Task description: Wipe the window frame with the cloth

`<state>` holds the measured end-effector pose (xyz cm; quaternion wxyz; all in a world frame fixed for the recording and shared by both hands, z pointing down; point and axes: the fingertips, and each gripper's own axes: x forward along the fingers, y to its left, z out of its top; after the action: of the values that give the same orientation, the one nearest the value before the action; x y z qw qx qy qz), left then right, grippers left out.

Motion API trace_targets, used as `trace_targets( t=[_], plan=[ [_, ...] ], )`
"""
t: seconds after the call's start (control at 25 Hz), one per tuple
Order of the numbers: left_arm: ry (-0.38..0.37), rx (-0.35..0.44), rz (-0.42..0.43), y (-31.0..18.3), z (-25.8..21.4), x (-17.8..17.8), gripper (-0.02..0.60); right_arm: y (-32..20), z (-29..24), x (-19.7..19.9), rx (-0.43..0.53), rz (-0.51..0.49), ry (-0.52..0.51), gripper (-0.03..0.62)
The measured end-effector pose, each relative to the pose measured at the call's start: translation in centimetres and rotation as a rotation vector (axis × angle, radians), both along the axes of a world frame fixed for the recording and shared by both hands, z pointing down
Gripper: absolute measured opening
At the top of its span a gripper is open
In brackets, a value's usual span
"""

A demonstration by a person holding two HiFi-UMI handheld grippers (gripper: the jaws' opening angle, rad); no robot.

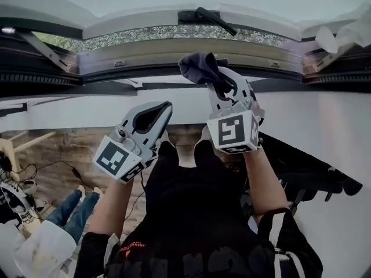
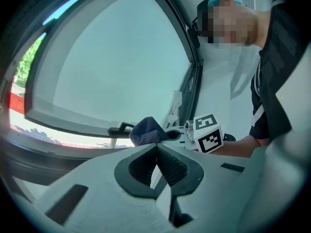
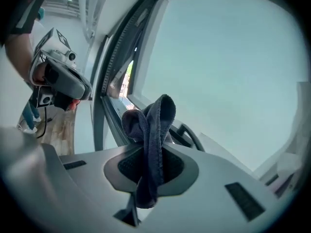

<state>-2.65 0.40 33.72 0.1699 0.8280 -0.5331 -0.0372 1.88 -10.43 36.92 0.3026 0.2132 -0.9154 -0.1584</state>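
My right gripper (image 1: 217,80) is shut on a dark blue cloth (image 1: 199,66), bunched above its jaws and held up just below the grey window frame (image 1: 145,51). In the right gripper view the cloth (image 3: 150,130) hangs through the closed jaws, with the frame's dark edge (image 3: 104,106) to the left. My left gripper (image 1: 152,116) is lower and to the left, shut and holding nothing. In the left gripper view its pads (image 2: 158,164) meet, and the cloth (image 2: 146,130) and the right gripper's marker cube (image 2: 209,132) show beyond.
An open sash with a black handle (image 1: 207,17) tilts overhead. A hinge arm (image 1: 43,48) runs at the left, another bracket at the right (image 1: 324,57). White sill (image 1: 87,112) lies below. A seated person's legs (image 1: 72,210) show bottom left, dark gear (image 1: 307,175) at right.
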Motion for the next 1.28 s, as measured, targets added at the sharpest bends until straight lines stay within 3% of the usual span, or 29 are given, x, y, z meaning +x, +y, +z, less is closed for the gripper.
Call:
trace_targets(
  t=[0.36,0.68,1.0,1.28],
  plan=[
    [0.003,-0.02,-0.191,8.0,0.9,-10.9,0.021,10.3,1.4,-14.5,-0.022,-0.251,-0.003,0.043],
    [0.021,-0.049,-0.298,13.2,2.9,-17.5,0.021,18.1,3.3,-24.1,-0.047,-0.431,0.0,0.043],
    [0.035,-0.076,-0.384,17.2,4.6,-21.7,0.021,21.9,6.2,-30.4,-0.081,-0.511,0.017,0.043],
    [0.05,-0.092,-0.419,18.9,5.7,-24.0,0.021,21.6,8.2,-33.4,-0.09,-0.473,0.04,0.043]
  ],
)
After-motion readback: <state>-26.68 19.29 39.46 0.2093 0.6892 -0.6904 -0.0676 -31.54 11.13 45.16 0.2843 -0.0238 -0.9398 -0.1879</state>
